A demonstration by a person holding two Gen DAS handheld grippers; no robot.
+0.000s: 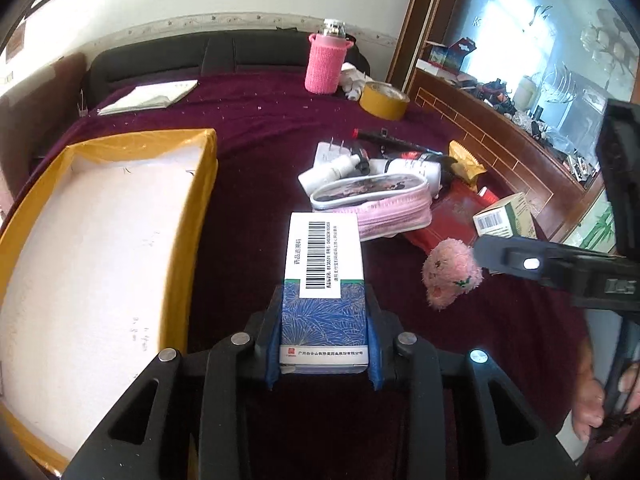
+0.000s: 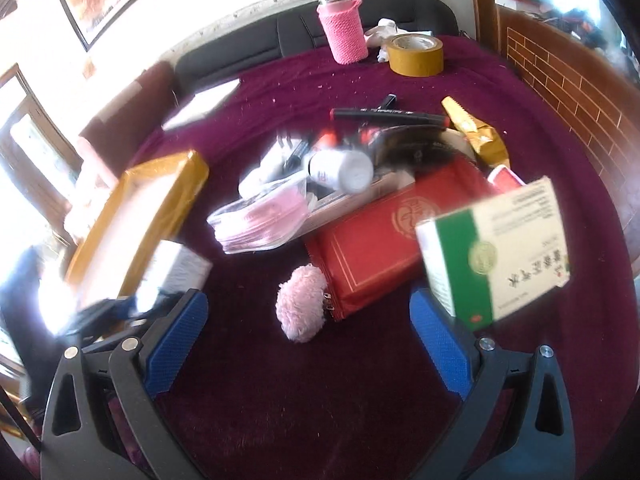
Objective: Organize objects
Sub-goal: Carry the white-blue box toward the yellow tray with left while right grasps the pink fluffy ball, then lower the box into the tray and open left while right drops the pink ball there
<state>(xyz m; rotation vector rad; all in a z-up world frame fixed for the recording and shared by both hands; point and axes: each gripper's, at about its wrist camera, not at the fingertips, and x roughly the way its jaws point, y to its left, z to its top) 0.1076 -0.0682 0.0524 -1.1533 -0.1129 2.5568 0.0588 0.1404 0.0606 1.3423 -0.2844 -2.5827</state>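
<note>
A dark maroon cloth (image 1: 256,128) covers the surface, a black sofa back (image 1: 192,56) and white wall behind it, a wooden cabinet (image 1: 480,120) to the right. The left gripper (image 1: 325,344) is clenched on a blue-and-white medicine box (image 1: 324,280) just right of the yellow-rimmed tray (image 1: 200,184). The right gripper (image 2: 308,344) is spread wide above a pink plush (image 2: 302,306), a green-and-white box (image 2: 496,256) by its right finger

A maroon velvety cloth (image 1: 256,128) is lying under a blue leaf-patterned, barcoded white carton (image 1: 324,292), a fluffy pink pompom (image 2: 301,307), a gold-embossed red book (image 2: 384,236) and a green-and-cream carton (image 2: 496,256).
</note>
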